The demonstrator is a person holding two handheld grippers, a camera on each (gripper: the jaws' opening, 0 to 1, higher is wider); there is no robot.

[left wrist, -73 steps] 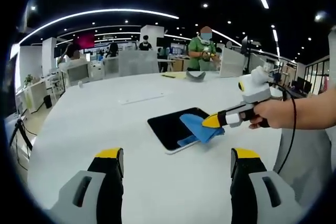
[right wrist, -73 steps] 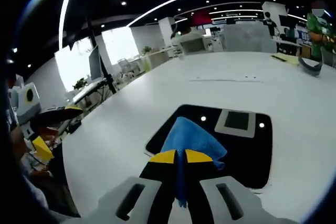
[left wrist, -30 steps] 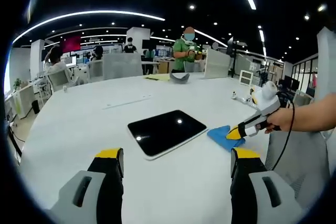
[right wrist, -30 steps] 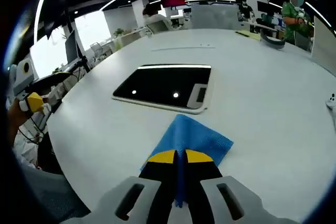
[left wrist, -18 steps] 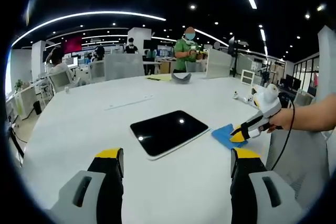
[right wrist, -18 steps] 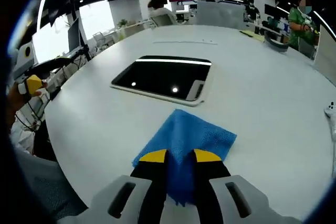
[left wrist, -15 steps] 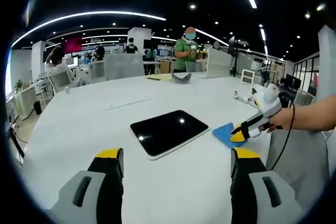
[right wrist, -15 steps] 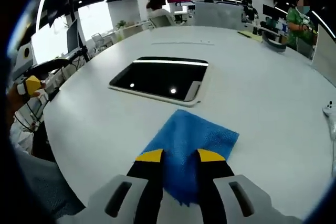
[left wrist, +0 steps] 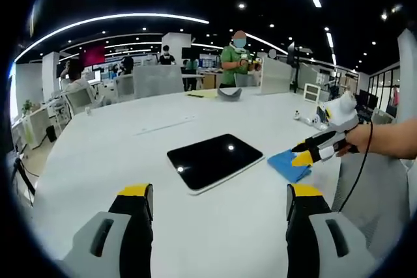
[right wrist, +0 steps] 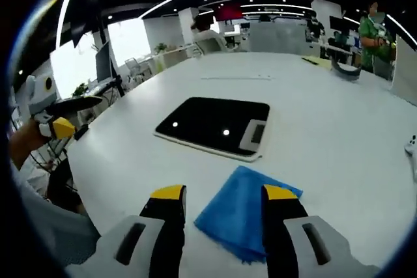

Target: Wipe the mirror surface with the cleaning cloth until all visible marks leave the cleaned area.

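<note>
The mirror (left wrist: 215, 159), a dark glossy slab with a pale rim, lies flat on the white table (left wrist: 98, 154). Just right of it the blue cleaning cloth (left wrist: 288, 165) rests crumpled on the table. My right gripper (left wrist: 305, 154), held in a hand, hovers at the cloth's right edge. In the right gripper view that gripper (right wrist: 225, 194) stands open over the cloth (right wrist: 242, 216), with the mirror (right wrist: 215, 127) beyond it. My left gripper (left wrist: 220, 193) is open, low over the table in front of the mirror, holding nothing. It appears far left as the left gripper (right wrist: 57, 126).
A thin pale strip (left wrist: 166, 124) lies behind the mirror. A grey curved object (left wrist: 229, 93) and yellow paper sit at the table's far side, small white items (left wrist: 306, 116) at the right edge. A person in green (left wrist: 240, 63) stands beyond. A grey chair (left wrist: 368, 190) is at right.
The right gripper dragged the cloth off the mirror onto the table, then opened, let the cloth go and rose a little. The left gripper stayed open.
</note>
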